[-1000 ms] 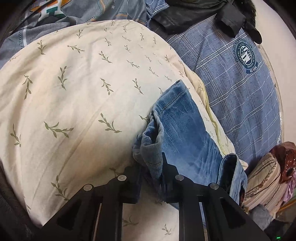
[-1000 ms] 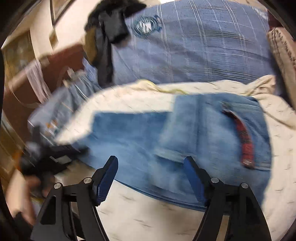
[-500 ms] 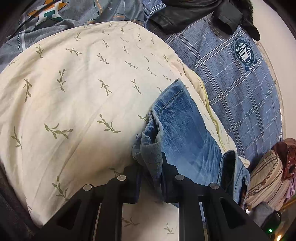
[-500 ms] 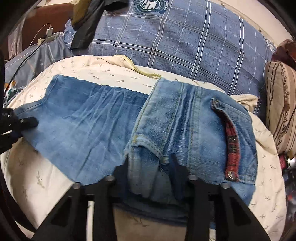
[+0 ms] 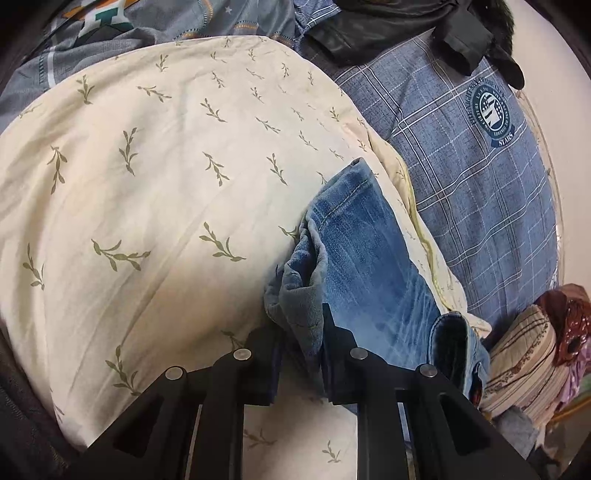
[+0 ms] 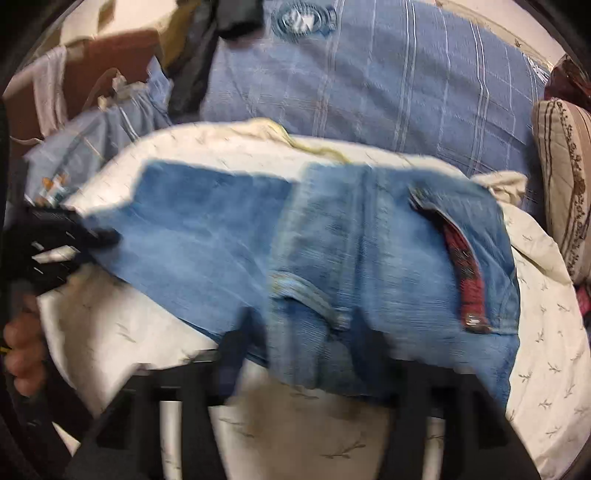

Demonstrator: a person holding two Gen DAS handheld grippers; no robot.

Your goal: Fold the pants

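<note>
Blue denim pants [image 6: 369,266] lie across a cream leaf-print duvet [image 5: 166,206], waist end to the right with a red-lined pocket flap [image 6: 463,277]. My left gripper [image 5: 301,343] is shut on the bunched leg hem of the pants [image 5: 354,258] at their left end; it also shows at the left of the right wrist view [image 6: 62,243]. My right gripper [image 6: 314,354] is shut on a raised fold of the pants near the crotch seam. The right wrist view is blurred by motion.
A blue plaid pillow with a round crest [image 5: 480,155] lies behind the duvet. A black jacket [image 5: 399,26] lies at the far edge. A striped cushion [image 6: 561,184] sits at the right. More bedding [image 5: 110,33] is at the far left.
My right gripper went from open above the pants to shut on a fold near the crotch, and is now moving with it. My left gripper stayed shut on the hem.
</note>
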